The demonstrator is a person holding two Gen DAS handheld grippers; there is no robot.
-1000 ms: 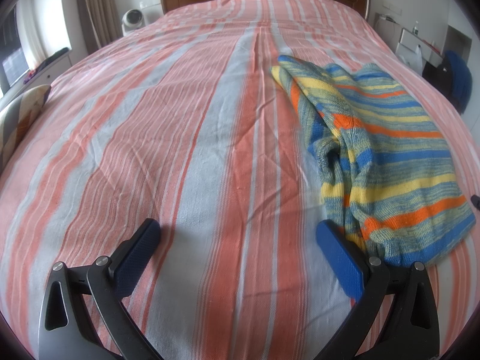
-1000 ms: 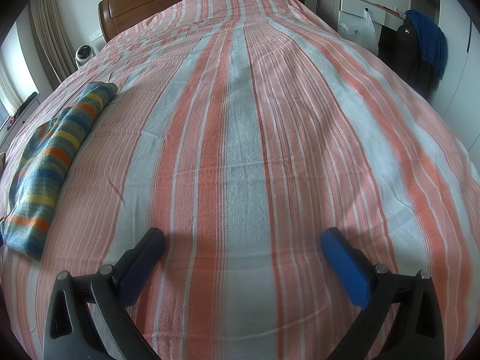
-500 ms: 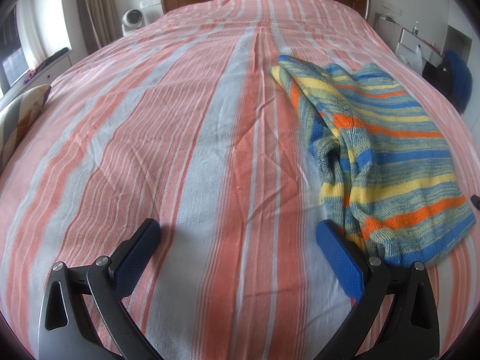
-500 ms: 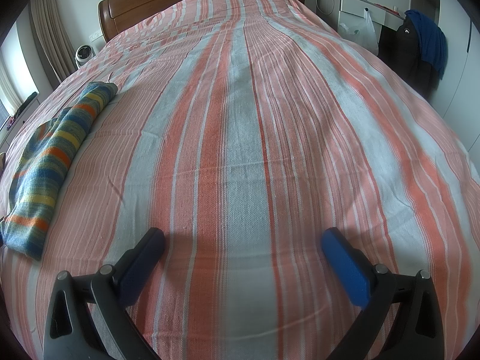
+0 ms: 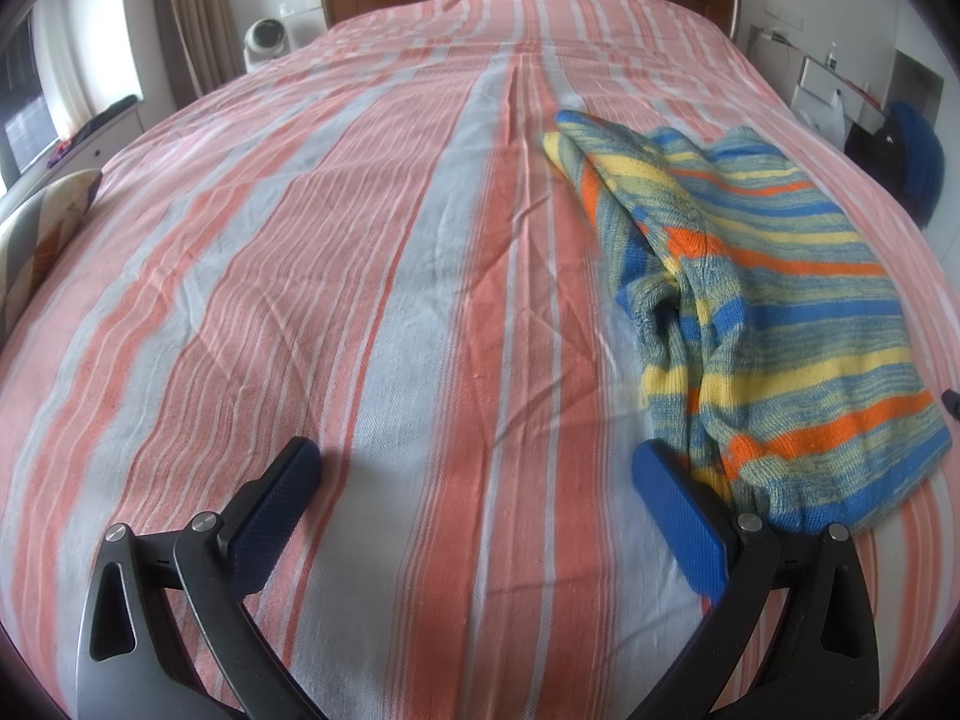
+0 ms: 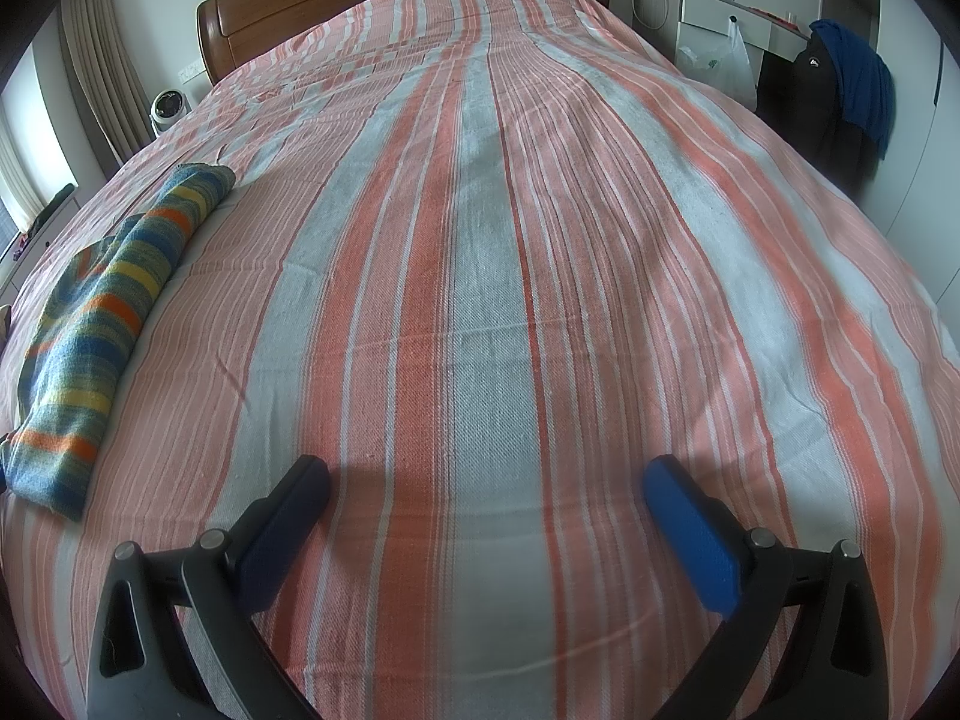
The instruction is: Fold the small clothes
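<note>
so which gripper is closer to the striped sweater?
Left. The left gripper has the striped sweater right beside its right-hand jaw. The right gripper sits over bare bedspread, sweater well off to its left.

No text seems readable anywhere.

— How is the light?
— Soft daylight from the window (image 5: 27, 102) on the left; even, no glare.
— Shadows?
— Faint grey patches on the red-and-grey striped bedspread (image 6: 480, 300) beneath each tool's fingers.
— Sharpness?
— Crisp centrally; fisheye bends edges, corners vignette black.
</note>
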